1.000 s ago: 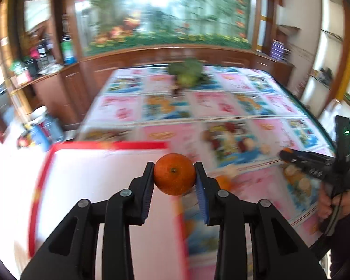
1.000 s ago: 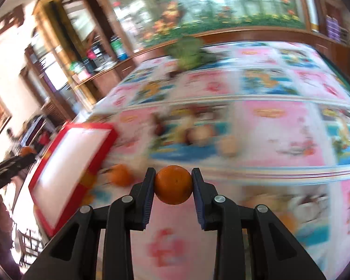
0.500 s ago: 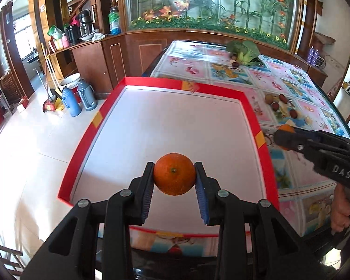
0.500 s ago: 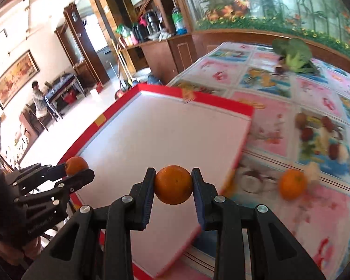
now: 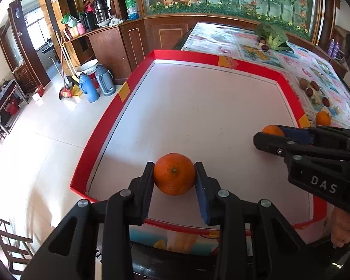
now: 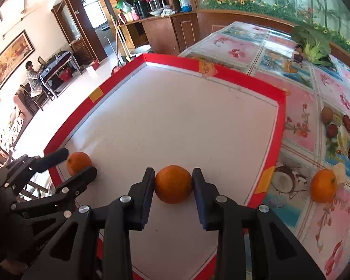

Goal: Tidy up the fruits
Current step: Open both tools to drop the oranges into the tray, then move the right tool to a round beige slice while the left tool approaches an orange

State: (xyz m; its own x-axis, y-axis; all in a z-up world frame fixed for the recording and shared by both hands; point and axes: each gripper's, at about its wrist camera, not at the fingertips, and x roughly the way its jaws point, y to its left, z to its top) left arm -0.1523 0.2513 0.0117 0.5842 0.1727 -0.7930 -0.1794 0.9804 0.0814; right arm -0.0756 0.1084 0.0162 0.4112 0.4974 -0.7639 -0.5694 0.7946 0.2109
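A white tray with a red rim [image 5: 119,116] lies at the table's near left end. My left gripper [image 5: 174,166] is shut on an orange [image 5: 174,175] low over the tray's near left part. From the right wrist view the left gripper [image 6: 79,162] and its orange [image 6: 78,162] sit by the tray's left rim [image 6: 58,140]. My right gripper [image 6: 173,176] holds a second orange [image 6: 173,184] down on the tray floor; its jaws are opening, though the pads still touch the fruit. The left wrist view has the right gripper [image 5: 271,134] at the tray's right side.
A loose orange [image 6: 323,186] lies on the flowered tablecloth right of the tray, with a kiwi [image 6: 326,115] and dark red fruits [image 6: 332,130] beyond it. Leafy greens [image 6: 312,42] sit at the far end. Flasks [image 5: 88,88] stand on the floor; a person [image 6: 32,77] sits far left.
Both grippers carried their oranges from over the tablecloth leftward to the tray and came lower over its near part. The right orange now rests on the tray floor.
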